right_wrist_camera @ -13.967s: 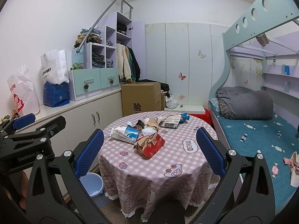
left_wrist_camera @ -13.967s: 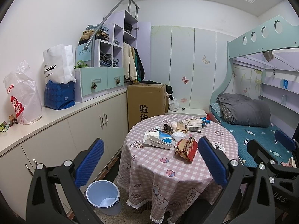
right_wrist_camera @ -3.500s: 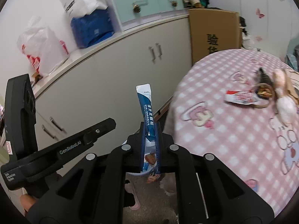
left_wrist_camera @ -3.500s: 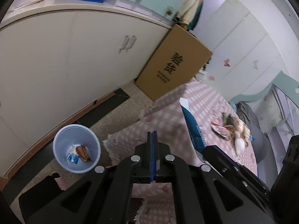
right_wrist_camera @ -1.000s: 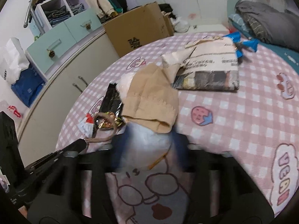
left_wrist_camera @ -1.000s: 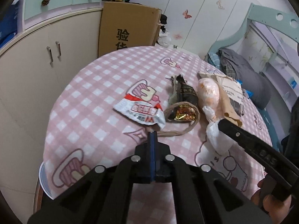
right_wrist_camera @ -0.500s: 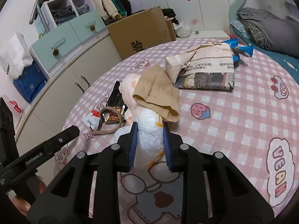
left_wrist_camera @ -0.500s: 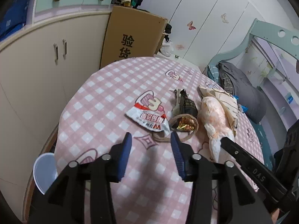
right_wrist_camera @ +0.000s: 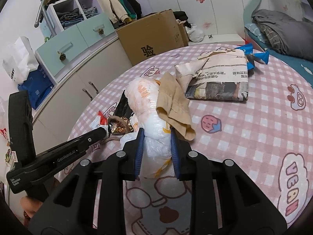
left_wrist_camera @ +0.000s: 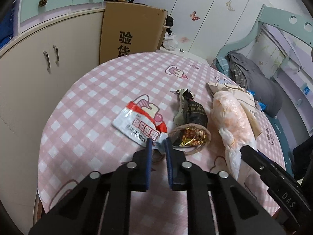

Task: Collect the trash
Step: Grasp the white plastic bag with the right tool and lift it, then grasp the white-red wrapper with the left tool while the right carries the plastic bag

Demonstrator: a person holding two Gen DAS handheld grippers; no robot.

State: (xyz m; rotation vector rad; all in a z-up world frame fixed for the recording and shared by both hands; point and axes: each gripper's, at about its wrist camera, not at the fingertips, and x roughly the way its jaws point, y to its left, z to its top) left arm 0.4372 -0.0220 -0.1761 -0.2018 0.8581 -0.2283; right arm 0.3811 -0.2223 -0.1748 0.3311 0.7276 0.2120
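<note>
On the pink checked table (left_wrist_camera: 97, 90) lies a red-and-white wrapper (left_wrist_camera: 137, 123). My left gripper (left_wrist_camera: 157, 140) is closing its jaws on the wrapper's near crumpled corner, and the pads touch it. Beside it lie a black wrapper (left_wrist_camera: 195, 115) and gold foil inside a brown ring (left_wrist_camera: 188, 137). My right gripper (right_wrist_camera: 156, 136) is shut on the near end of a white plastic bag with orange print (right_wrist_camera: 144, 98). A tan cloth (right_wrist_camera: 174, 101) drapes over that bag. In the right wrist view the left gripper (right_wrist_camera: 104, 131) reaches in from the left.
A folded newspaper (right_wrist_camera: 219, 78) and blue wrappers (right_wrist_camera: 254, 56) lie at the far side of the table. A cardboard box (left_wrist_camera: 129, 29) stands behind the table beside cream cabinets (left_wrist_camera: 39, 62). A bed with a grey blanket (right_wrist_camera: 283, 29) lies to the right.
The left jaws opened from fully shut, moved forward to the red-and-white wrapper and have narrowed around its corner. The right gripper closed on the white bag and still holds it.
</note>
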